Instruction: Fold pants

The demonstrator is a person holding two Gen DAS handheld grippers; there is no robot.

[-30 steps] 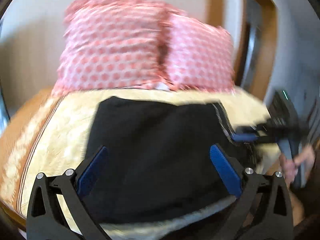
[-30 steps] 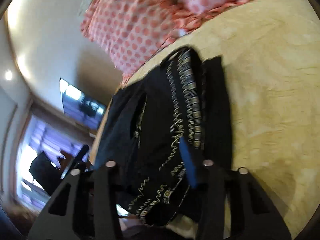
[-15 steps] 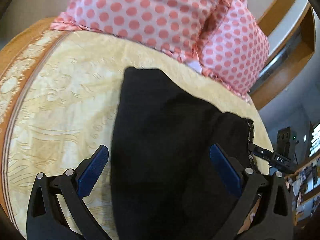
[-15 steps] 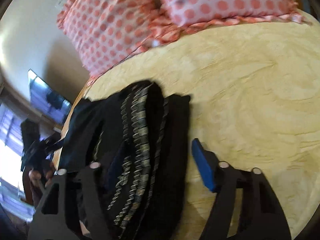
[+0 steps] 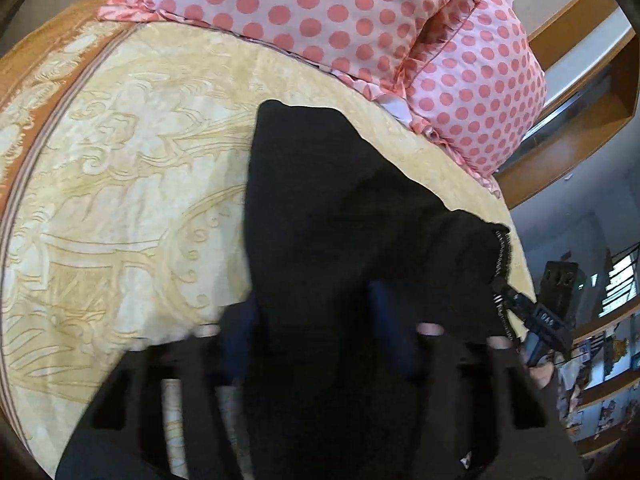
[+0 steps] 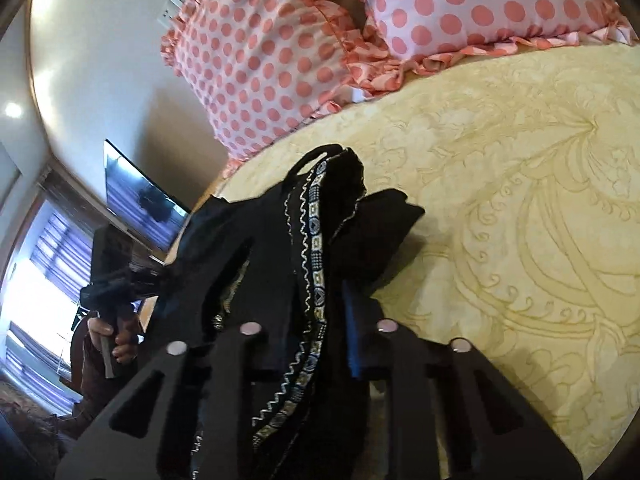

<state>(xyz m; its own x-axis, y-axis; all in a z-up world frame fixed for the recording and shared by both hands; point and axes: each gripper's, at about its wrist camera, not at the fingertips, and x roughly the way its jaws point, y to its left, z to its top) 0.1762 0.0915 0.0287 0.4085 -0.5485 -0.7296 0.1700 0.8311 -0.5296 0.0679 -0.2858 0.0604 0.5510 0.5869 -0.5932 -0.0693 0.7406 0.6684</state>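
1. Yellow patterned bedspread [image 5: 120,200], polka-dot pillows [image 5: 340,12] at 12 o'clock.
2. Black pants [image 5: 340,220] lie mid-bed: soft, limp, light; best taken by the embroidered trim [image 6: 316,240].
3. Left gripper [image 5: 320,340] blurred, apparently clenched on the fabric; right gripper [image 6: 316,344] clamps the trim.

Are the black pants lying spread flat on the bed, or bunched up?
Bunched. The black pants stand in gathered folds between the right gripper fingers, patterned trim running up the ridge, above the yellow bedspread.

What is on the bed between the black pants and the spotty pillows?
Nothing. In the right wrist view, only bare yellow bedspread lies between the black pants and the spotty pillows. The left wrist view shows the same bare strip.
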